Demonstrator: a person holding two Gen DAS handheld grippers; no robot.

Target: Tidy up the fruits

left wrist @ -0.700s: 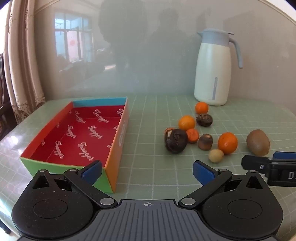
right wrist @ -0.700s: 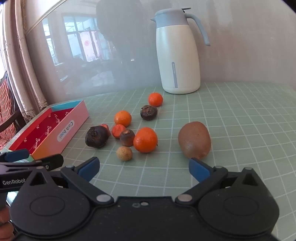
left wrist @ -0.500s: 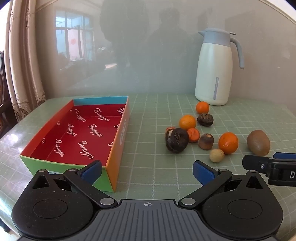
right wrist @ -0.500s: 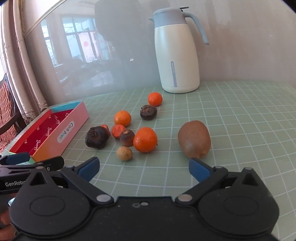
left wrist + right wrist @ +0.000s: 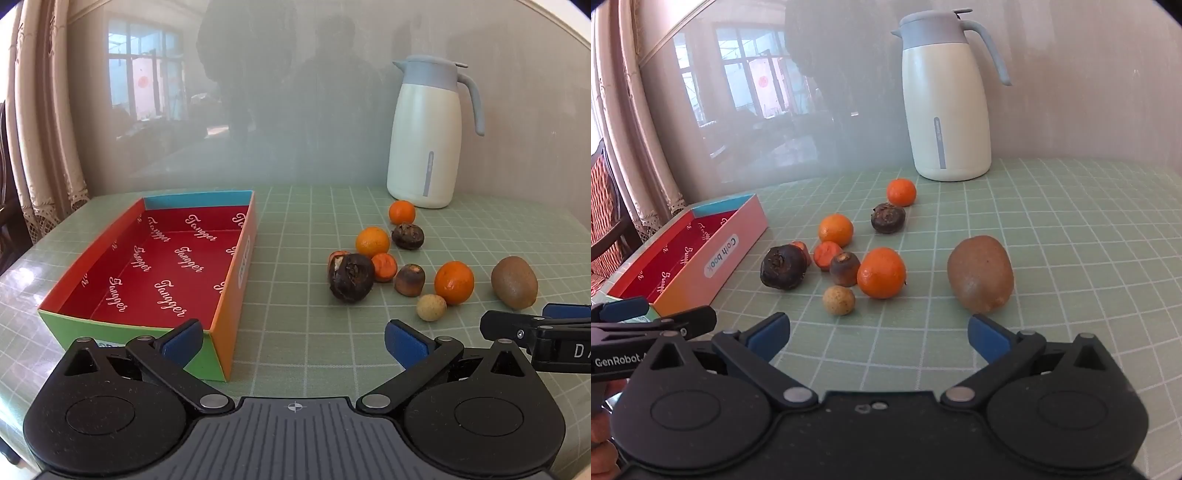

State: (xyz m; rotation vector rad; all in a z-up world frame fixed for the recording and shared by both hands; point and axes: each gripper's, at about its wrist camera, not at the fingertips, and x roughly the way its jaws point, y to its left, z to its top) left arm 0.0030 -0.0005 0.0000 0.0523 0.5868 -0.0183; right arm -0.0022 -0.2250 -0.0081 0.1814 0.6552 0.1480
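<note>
I had both grippers spread to their widest, with nothing between the blue pads of either. My left gripper [image 5: 293,339] hovered over the near right corner of the box [image 5: 236,280], a shallow cardboard tray with a glossy red printed floor, a green near wall, an orange side and a blue far end. The fruits lay to the right of the box, well clear of it, on the surface [image 5: 295,229], which wore a pale green cloth gridded in white lines.

My right gripper [image 5: 879,334] pointed down at the cluster. The kiwi [image 5: 980,274], oval and fuzzy brown, sat just ahead of its right fingertip, apart from the rest. A smooth round tangerine [image 5: 881,273] and a small tan, matte ball of a fruit [image 5: 839,300] lay ahead between the fingers. Beside them were dark, rough-skinned bulbs, the biggest [image 5: 783,267] farthest left, plus two more tangerines [image 5: 836,230] farther back. A tall cream jug [image 5: 945,110] with a grey lid and handle stood upright behind everything.
</note>
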